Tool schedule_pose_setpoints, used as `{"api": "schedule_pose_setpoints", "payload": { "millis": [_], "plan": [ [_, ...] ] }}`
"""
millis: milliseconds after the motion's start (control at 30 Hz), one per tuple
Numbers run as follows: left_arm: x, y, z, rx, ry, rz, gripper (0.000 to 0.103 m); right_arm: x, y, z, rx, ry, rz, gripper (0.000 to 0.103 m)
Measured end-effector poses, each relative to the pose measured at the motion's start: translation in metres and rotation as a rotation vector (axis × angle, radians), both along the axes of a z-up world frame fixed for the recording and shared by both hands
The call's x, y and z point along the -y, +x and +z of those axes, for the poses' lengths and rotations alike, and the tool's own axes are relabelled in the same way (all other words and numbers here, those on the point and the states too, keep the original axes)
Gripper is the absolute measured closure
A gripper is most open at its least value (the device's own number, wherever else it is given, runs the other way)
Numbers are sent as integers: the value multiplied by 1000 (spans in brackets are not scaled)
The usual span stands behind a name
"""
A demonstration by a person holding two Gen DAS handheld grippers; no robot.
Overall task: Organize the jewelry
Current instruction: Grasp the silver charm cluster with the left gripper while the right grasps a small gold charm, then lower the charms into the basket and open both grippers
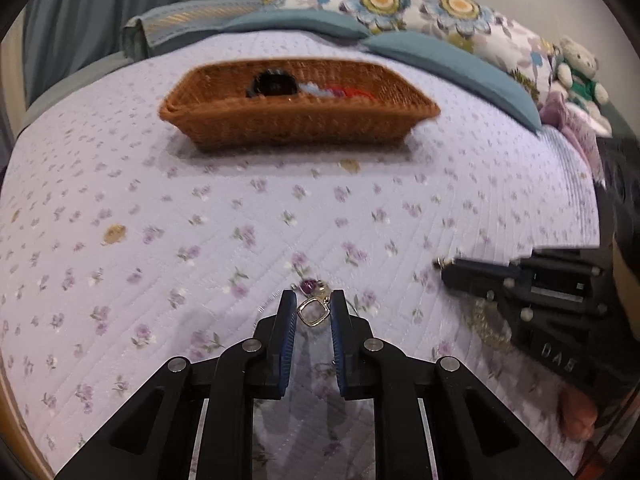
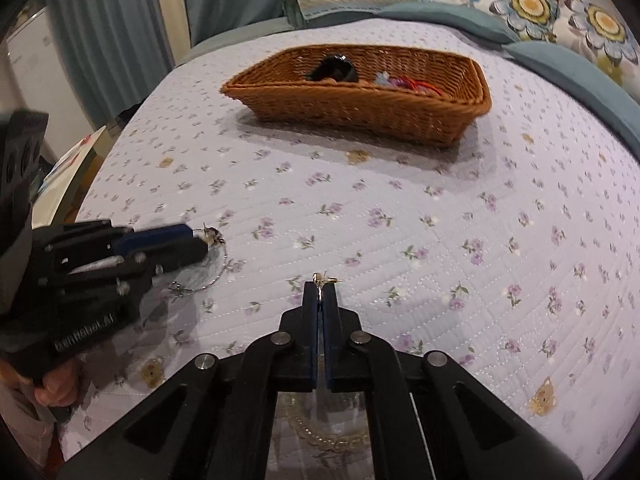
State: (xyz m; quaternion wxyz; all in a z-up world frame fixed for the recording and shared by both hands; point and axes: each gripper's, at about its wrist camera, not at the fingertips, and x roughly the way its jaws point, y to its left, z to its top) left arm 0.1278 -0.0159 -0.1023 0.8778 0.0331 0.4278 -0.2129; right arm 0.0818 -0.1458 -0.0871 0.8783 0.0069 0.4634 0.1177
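Observation:
A brown wicker basket [image 1: 300, 120] sits far across the bed; it also shows in the right wrist view [image 2: 360, 100] and holds a black item and red and blue pieces. My left gripper [image 1: 313, 304] is shut on a silver pendant necklace [image 1: 313, 312] with a square frame and a purple stone, its thin wire loop lying on the quilt [image 2: 208, 276]. My right gripper [image 2: 320, 292] is shut on a gold chain necklace [image 2: 322, 280], whose clasp sticks out past the tips; the gold beads hang below [image 2: 332, 436].
The quilt [image 1: 200, 220] is pale lilac with small flowers. Teal and floral pillows [image 1: 440, 12] lie behind the basket. A teddy bear [image 1: 580, 68] sits at the far right. The bed edge and a curtain are to the left [image 2: 100, 40].

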Motion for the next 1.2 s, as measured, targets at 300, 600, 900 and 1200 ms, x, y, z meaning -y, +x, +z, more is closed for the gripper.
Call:
{"api": "schedule_pose_setpoints", "payload": {
  "millis": [300, 600, 900, 1200],
  "plan": [
    [-25, -2, 22, 54, -121, 73, 87, 11, -3, 13, 63, 65, -25, 100],
    [-33, 7, 55, 104, -162, 74, 87, 24, 7, 52, 158, 49, -70, 100],
    [-39, 72, 89, 156, -177, 100, 87, 42, 84, 110, 288, 33, -114, 100],
    [-24, 178, 89, 111, -249, 103, 87, 56, 200, 86, 168, 142, -118, 100]
  ]
}}
